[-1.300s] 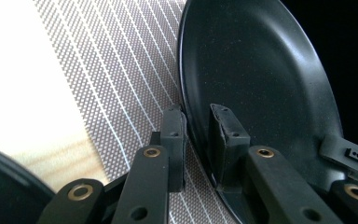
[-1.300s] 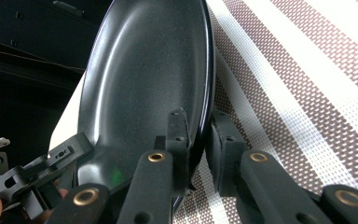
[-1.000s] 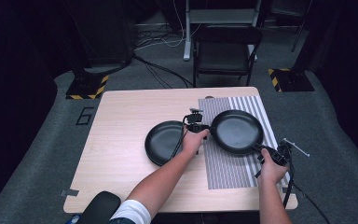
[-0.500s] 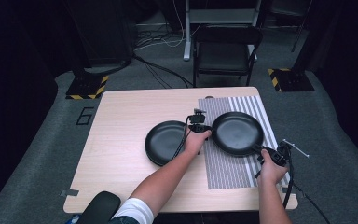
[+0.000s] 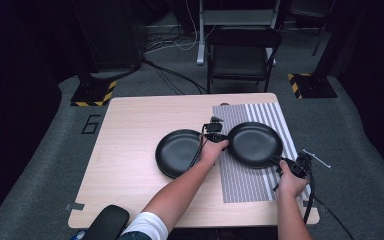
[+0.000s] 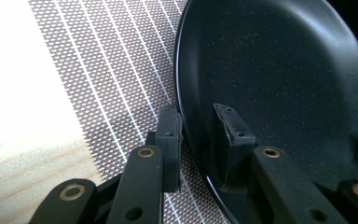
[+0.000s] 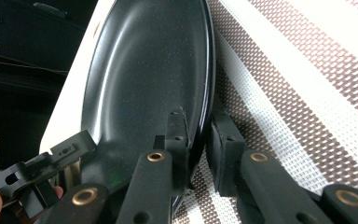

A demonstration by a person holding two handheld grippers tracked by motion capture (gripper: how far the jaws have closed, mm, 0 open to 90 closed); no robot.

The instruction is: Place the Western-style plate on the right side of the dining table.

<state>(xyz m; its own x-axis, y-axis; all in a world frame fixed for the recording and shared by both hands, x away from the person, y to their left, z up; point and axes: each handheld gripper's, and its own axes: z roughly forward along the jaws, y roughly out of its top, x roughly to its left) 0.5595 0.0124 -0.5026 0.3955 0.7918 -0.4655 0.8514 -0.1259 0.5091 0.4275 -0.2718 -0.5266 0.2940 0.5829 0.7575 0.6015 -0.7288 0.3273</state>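
A black plate (image 5: 255,144) lies on the striped placemat (image 5: 245,182), and both grippers are at its rim. My left gripper (image 5: 215,135) straddles the plate's left rim (image 6: 186,116). Its jaws have just been opening, and a small gap shows between the pads and the rim. My right gripper (image 5: 284,165) is shut on the near right rim (image 7: 200,116), one jaw inside the plate (image 7: 144,70) and one outside. A second black plate (image 5: 177,152) rests on the bare wood just left of my left hand.
The wooden table (image 5: 130,130) ends close behind the placemat and to its right. A black chair (image 5: 242,55) stands beyond the far edge. Cables trail from both grippers. The left gripper's body (image 7: 42,172) shows across the plate in the right gripper view.
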